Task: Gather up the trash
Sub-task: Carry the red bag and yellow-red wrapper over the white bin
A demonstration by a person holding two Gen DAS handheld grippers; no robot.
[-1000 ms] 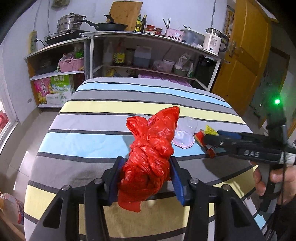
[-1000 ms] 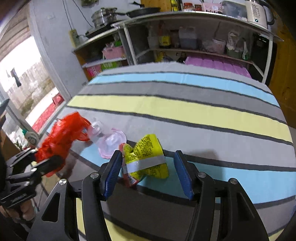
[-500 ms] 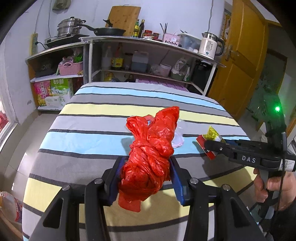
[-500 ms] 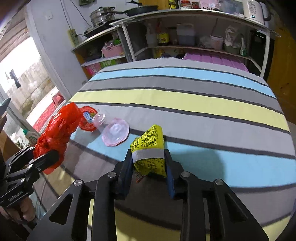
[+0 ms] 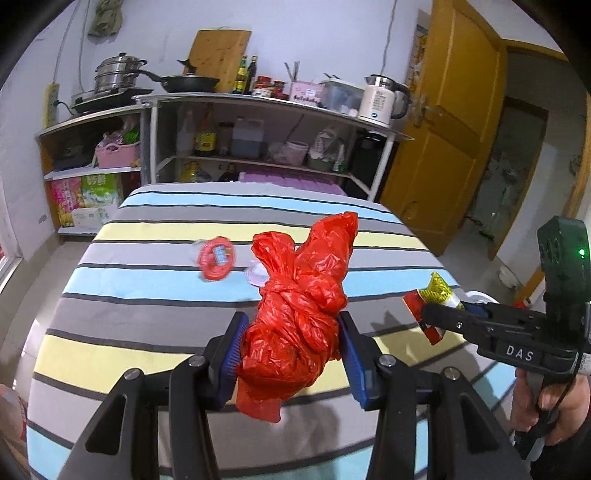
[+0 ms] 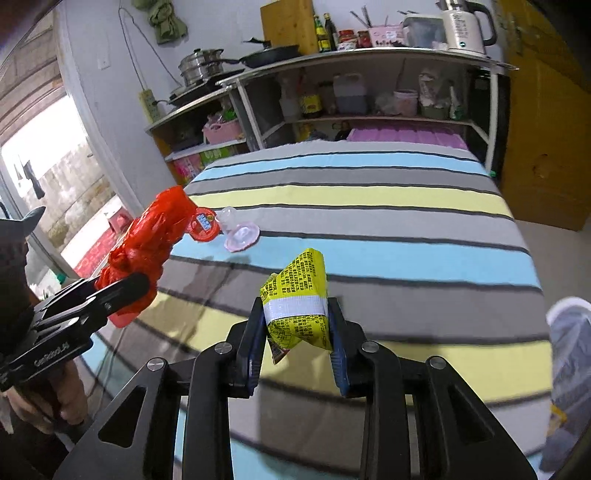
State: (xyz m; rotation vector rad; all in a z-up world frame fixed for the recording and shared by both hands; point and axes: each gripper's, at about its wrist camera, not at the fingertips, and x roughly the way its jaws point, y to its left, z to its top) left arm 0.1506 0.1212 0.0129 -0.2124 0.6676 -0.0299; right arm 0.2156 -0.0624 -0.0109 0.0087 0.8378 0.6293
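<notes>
1. My left tongs [image 5: 291, 354] pinch the knotted red bag [image 5: 299, 317], bottom centre of the left view.
2. My right tongs [image 6: 295, 332] have just been closing and now clamp the yellow wrapper [image 6: 299, 299], lifted off the cloth.
3. Left on the striped table [image 6: 388, 229]: a red lid [image 6: 202, 224] and clear cup [image 6: 240, 234], centre left.
4. I'd keep both grips firm and carry level towards the bin I think shows at right [image 6: 570, 373].

A striped table [image 5: 155, 325] is filling the foreground, with open shelves [image 5: 258, 140] standing against the pale wall [image 5: 314, 33] behind it. Pots [image 5: 114, 75], a pan [image 5: 188, 83], bottles [image 5: 245, 75] and a kettle [image 5: 382, 99] are sitting on top. A yellow door [image 5: 454, 129] is standing at right, and daylight is coming through a window [image 6: 55, 177] at left.
</notes>
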